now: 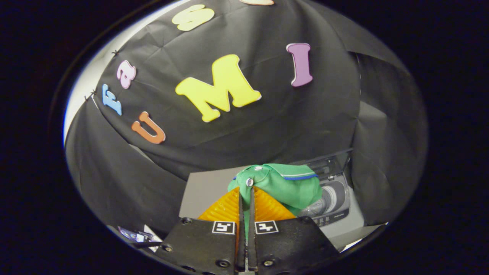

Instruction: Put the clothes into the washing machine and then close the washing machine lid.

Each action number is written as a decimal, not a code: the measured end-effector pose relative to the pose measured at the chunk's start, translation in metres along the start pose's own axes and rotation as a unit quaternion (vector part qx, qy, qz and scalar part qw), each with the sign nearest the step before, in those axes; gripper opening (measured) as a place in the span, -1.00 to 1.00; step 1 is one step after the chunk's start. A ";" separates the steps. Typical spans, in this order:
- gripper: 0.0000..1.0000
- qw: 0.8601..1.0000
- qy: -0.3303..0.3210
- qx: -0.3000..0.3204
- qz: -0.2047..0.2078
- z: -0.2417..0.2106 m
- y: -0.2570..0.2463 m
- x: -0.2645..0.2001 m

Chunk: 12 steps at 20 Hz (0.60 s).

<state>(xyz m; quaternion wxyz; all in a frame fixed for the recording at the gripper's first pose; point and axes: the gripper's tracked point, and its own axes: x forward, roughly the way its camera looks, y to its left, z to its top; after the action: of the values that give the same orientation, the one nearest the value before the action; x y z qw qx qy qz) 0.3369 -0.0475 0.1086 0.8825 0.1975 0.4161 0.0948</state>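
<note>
My gripper (pixel 246 191) is shut on a green shirt (pixel 284 185) with a blue-trimmed collar and small buttons. Its two orange fingers (pixel 225 208) pinch the cloth near a button. The shirt hangs bunched from the fingertips, held up in the air. Beyond and to the right of the shirt stands a small grey toy washing machine (pixel 336 206); its dark lid (pixel 328 166) is raised, and part of the round drum opening shows below the cloth. The shirt hides the left part of the machine.
The machine stands on a grey tabletop (pixel 204 191) that stretches beyond the fingers to the left. Black cloth walls close in behind and on both sides. Some small printed papers (pixel 135 235) lie low at the left of the gripper body.
</note>
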 end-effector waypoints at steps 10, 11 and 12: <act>-0.88 0.993 0.105 -0.014 -0.052 -0.053 -0.121 0.083; -0.88 0.992 0.111 -0.016 -0.059 -0.056 -0.129 0.089; -0.88 0.991 0.116 -0.011 -0.064 -0.059 -0.138 0.097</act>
<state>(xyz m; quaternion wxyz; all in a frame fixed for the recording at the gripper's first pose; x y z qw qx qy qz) 0.3532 -0.1238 -0.0519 0.8346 0.1480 0.5266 0.0649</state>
